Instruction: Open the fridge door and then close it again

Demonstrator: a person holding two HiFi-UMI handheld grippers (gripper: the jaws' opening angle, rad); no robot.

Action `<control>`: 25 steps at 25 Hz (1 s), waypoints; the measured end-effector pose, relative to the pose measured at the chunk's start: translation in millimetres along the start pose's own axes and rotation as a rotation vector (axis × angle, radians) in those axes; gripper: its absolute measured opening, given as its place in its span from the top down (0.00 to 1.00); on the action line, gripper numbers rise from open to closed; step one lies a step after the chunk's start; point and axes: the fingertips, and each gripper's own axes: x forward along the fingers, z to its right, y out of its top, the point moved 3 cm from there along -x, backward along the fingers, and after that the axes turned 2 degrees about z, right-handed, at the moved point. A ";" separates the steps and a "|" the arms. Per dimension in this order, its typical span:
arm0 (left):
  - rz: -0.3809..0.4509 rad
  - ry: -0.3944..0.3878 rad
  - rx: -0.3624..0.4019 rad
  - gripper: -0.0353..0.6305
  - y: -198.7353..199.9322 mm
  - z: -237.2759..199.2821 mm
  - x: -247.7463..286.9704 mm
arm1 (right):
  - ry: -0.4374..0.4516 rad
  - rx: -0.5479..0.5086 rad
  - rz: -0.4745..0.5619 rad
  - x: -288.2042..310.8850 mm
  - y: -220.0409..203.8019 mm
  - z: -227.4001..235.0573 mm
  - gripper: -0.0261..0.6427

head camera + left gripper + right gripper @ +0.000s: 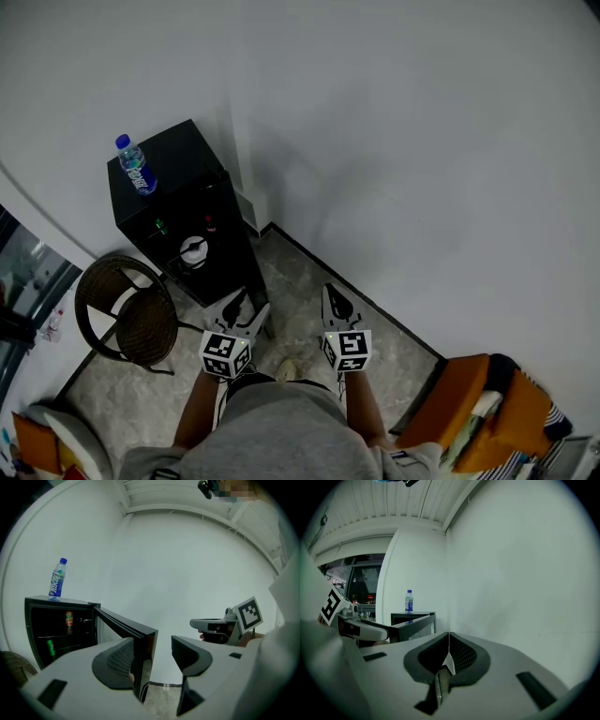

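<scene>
The fridge point(176, 214), a small black unit in the corner against the white wall with a water bottle point(136, 167) standing on its top, has its door point(121, 621) swung well out, so the opening half of the task looks done. The left gripper view sees into the dark cabinet, where an orange container point(69, 619) sits on an upper shelf and a green one point(50, 647) on a lower. The left gripper point(153, 644) has its jaws wide apart with the free edge of the door standing between them. The edge sits close against the jaw on the fridge side and leaves a clear gap to the other, so nothing is clamped. Whether that jaw actually presses on the door is hard to tell from this angle. The right gripper point(449, 657) is fully closed on nothing and pointed at the bare wall, just beside the left one and apart from the door. What is left, as I judge it, is the closing: swinging the door back until it seats against the cabinet
</scene>
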 end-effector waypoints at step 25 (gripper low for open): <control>-0.010 -0.171 0.045 0.57 15.9 29.1 70.4 | -0.155 0.023 -0.004 -11.5 -3.3 46.9 0.92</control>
